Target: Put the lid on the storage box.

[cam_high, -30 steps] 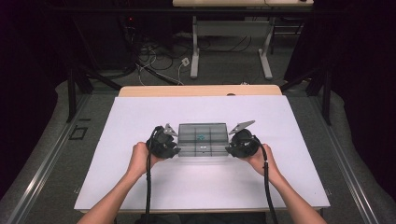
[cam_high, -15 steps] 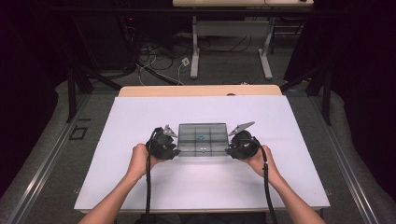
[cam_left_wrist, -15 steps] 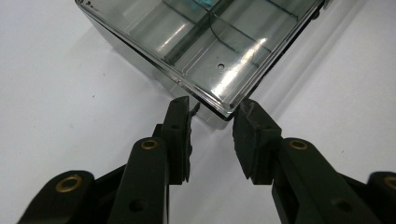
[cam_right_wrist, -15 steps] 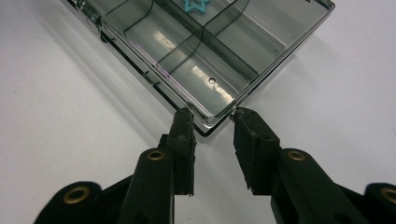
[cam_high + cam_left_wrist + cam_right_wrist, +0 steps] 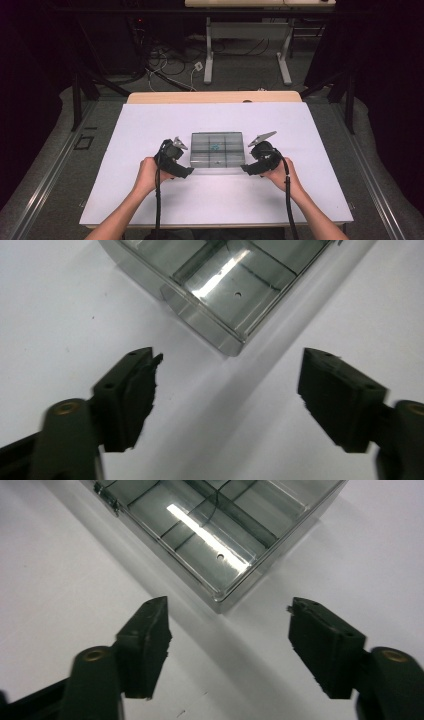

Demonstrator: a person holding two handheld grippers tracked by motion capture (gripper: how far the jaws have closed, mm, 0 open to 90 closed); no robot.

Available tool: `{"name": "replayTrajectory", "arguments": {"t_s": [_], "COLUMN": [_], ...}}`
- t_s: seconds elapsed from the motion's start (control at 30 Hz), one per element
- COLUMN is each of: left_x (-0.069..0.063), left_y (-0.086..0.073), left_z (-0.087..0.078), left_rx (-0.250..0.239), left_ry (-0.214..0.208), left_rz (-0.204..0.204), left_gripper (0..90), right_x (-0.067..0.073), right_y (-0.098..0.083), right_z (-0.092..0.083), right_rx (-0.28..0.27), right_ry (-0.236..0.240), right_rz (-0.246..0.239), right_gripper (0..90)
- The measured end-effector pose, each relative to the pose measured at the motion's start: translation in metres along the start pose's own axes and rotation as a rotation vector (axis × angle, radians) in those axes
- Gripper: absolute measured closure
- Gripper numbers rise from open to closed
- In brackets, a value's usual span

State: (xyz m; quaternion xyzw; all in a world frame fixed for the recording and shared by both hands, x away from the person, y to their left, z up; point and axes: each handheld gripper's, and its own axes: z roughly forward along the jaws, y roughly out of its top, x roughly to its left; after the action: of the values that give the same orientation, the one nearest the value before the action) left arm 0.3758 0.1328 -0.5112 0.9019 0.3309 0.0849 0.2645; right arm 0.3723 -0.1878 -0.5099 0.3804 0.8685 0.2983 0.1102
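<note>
Grippers differ most from a second ago: both then sat tight against the short ends of the clear plastic compartment box [image 5: 217, 149], and both have just been opening. Left gripper [image 5: 186, 171] now stands with its tongs spread wide just off the box's near left corner, nothing between them. Right gripper [image 5: 246, 169] mirrors it at the near right corner, tongs likewise spread and empty. Box itself has not shifted; it lies flat, lid closed, at the middle of the white table [image 5: 150, 125], its long axis running left to right across the high view, between the two hands
</note>
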Motion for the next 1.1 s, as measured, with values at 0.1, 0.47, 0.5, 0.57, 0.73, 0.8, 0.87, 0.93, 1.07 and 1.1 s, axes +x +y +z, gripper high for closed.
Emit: {"name": "replayTrajectory", "arguments": {"t_s": [0.1,0.47,0.5,0.57,0.73,0.8,0.87,0.93,1.07,1.1], "left_x": [-0.001,-0.004,-0.005,-0.006,-0.008,-0.008,-0.01,-0.011,-0.014,-0.015], "left_y": [-0.006,-0.024,-0.026,-0.03,-0.041,-0.045,-0.05,-0.054,-0.061,-0.063], "left_z": [-0.005,-0.018,-0.018,-0.019,-0.021,-0.023,-0.024,-0.026,-0.03,-0.03], "left_rx": [-0.013,-0.065,-0.075,-0.075,-0.088,-0.086,-0.093,-0.083,-0.088,-0.097], "left_ry": [-0.001,0.0,0.004,0.011,0.021,0.023,0.03,0.032,0.032,0.039], "left_rz": [0.0,-0.024,-0.026,-0.024,-0.037,-0.036,-0.042,-0.042,-0.034,-0.032], "left_gripper": [15.4,3.7,3.2,0.8,0.0,0.0,0.0,0.0,0.0,0.0], "right_x": [-0.002,-0.001,0.0,0.0,0.002,0.002,0.002,0.003,0.002,0.003], "right_y": [-0.004,-0.021,-0.022,-0.025,-0.033,-0.036,-0.039,-0.043,-0.05,-0.052], "right_z": [-0.004,-0.014,-0.017,-0.017,-0.023,-0.024,-0.028,-0.03,-0.034,-0.034], "right_rx": [0.021,-0.014,0.005,-0.011,-0.016,-0.022,-0.014,-0.034,-0.03,-0.047], "right_ry": [0.026,0.055,0.063,0.061,0.063,0.058,0.063,0.061,0.056,0.057], "right_rz": [-0.001,0.002,0.014,-0.001,0.006,0.0,0.002,0.014,0.022,0.029], "right_gripper": [22.8,8.5,7.8,6.6,3.5,2.6,2.1,1.1,0.0,0.0]}}
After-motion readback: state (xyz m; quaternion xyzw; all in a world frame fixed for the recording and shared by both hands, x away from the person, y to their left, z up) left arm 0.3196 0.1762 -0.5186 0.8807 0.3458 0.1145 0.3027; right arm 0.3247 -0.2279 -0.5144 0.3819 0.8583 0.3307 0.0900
